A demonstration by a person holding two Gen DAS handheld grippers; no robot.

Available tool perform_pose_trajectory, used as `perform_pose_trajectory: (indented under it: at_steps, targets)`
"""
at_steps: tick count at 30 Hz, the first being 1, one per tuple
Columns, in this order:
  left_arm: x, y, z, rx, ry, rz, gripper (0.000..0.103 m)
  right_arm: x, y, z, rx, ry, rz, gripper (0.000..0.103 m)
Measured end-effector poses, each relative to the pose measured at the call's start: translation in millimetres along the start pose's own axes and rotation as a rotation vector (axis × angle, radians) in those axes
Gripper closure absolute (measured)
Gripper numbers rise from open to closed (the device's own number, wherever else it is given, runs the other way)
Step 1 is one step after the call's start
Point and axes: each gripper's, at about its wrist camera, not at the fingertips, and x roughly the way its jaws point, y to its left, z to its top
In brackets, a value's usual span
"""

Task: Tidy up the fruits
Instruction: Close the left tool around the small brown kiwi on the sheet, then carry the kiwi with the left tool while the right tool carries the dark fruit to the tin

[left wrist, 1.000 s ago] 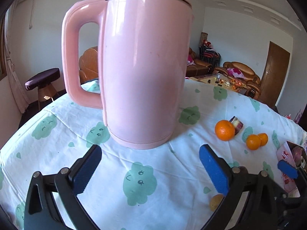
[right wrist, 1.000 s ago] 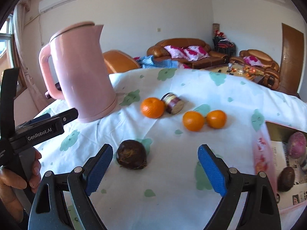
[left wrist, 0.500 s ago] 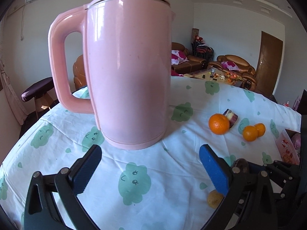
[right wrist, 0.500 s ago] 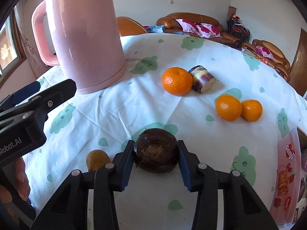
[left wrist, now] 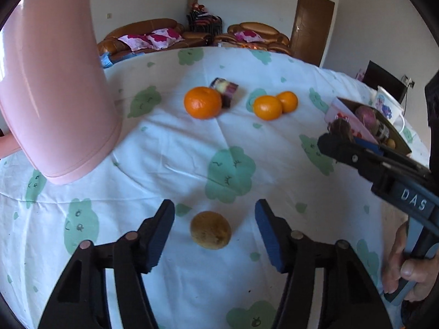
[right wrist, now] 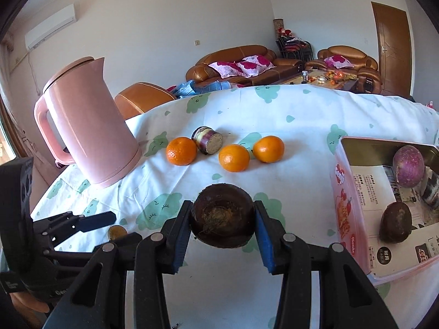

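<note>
Walls: white walls (right wrist: 164, 27) are standing all around the room.
Cooler: a white air conditioner (right wrist: 49, 27) is hanging high on the wall.
Sofas: a brown sofa (right wrist: 233, 63) is sitting by the far wall, and pink flower pillows (right wrist: 241, 65) are lying on it. A brown armchair (right wrist: 348, 60) is sitting beside it.
Door: a brown wooden door (right wrist: 392, 46) is staying shut in the corner.
Low table: a low table (right wrist: 326, 78) is sitting between the seats, holding small things too tiny to tell.
Light: bright daylight is filling the room.
</note>
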Motion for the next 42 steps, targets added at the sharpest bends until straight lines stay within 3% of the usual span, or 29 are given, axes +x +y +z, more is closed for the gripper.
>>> perform_pose_trajectory:
  at_steps: [3,6,7,12,18,21,30,42]
  targets:
    - [2,-5,-2,0.024,0.007,-0.002,0.051,2,2,0,-0.011,0.001,0.003,0.057]
    - [1,2,-1,-0.018,-0.003,-0.014,0.071,3,3,0,-0.015,-0.004,0.003,0.057]
    - [0,7,-1,-0.041,-0.006,-0.030,0.074,3,3,-1,-0.013,-0.003,0.006,0.057]
    - [-6,21,1,-0.128,-0.053,-0.053,0.074,-2,-2,0,0.006,-0.032,0.026,0.057]
    - [-41,34,7,-0.200,-0.315,-0.011,0.074,-25,-6,6,0.016,-0.147,0.043,0.057]
    - [-48,30,9,-0.199,-0.399,0.045,0.074,-33,-4,8,-0.006,-0.194,0.013,0.057]
    - [-53,22,10,-0.197,-0.449,0.207,0.074,-39,0,8,-0.057,-0.245,-0.063,0.057]
    - [-56,8,8,-0.172,-0.474,0.294,0.074,-46,0,5,-0.129,-0.272,-0.115,0.057]
